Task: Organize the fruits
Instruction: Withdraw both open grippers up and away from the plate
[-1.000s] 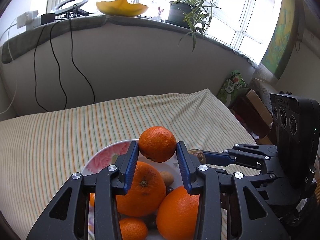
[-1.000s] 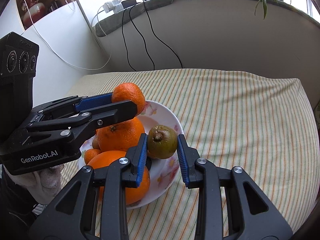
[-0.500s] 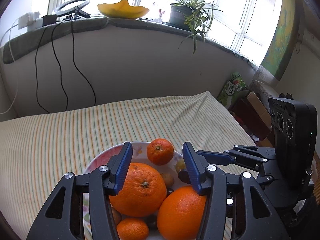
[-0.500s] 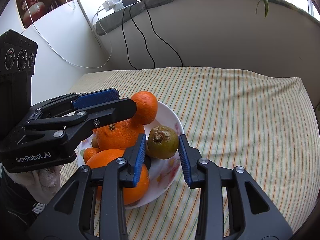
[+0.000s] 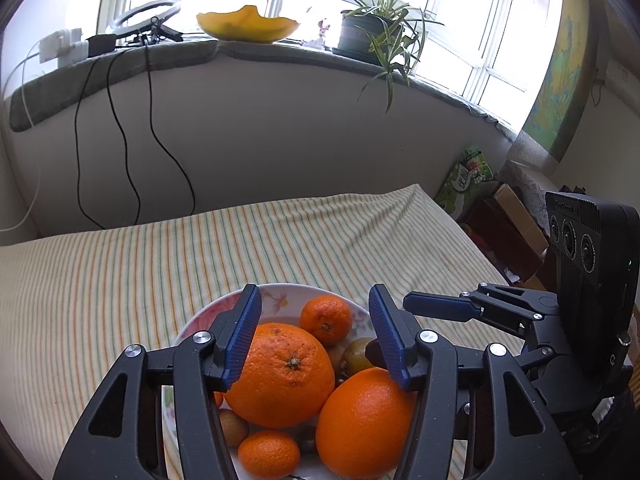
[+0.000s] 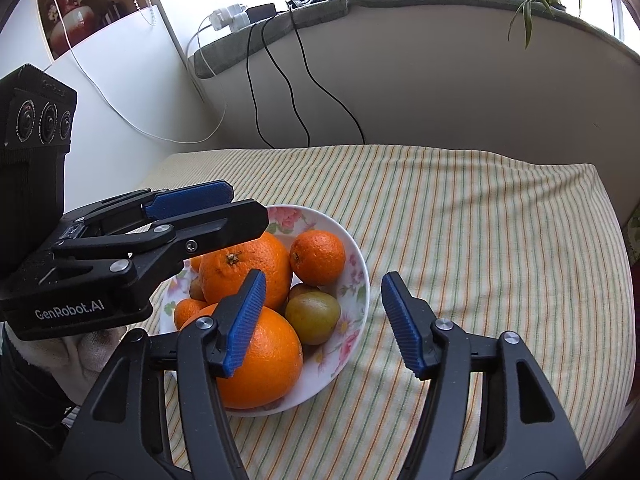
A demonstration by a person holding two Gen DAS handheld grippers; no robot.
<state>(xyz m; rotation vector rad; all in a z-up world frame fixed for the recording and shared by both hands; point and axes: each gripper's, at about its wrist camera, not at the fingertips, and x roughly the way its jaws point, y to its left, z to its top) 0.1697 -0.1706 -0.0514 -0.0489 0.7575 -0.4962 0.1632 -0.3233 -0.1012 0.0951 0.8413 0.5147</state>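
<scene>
A white flowered bowl point(image 6: 356, 280) on the striped cloth holds two large oranges point(image 6: 244, 272), small mandarins point(image 6: 318, 257) and a green-brown fruit point(image 6: 314, 316). In the left wrist view the bowl point(image 5: 288, 294) shows with the large oranges point(image 5: 280, 374), a mandarin point(image 5: 326, 319) and the green-brown fruit point(image 5: 356, 356). My left gripper point(image 5: 314, 338) is open and empty above the bowl; it also shows in the right wrist view point(image 6: 208, 210). My right gripper point(image 6: 322, 322) is open and empty over the bowl's right rim; it also shows in the left wrist view point(image 5: 438, 308).
The striped cloth point(image 6: 480, 240) covers the surface around the bowl. Black cables point(image 5: 120, 140) hang down the wall behind. A windowsill holds a yellow dish point(image 5: 248, 26) and a potted plant point(image 5: 368, 32). Boxes and a bag point(image 5: 500, 224) lie off the right edge.
Both grippers opened wide. The left let go of the mandarin and the right let go of the green-brown fruit; both fruits now lie in the bowl. Both grippers drew back slightly.
</scene>
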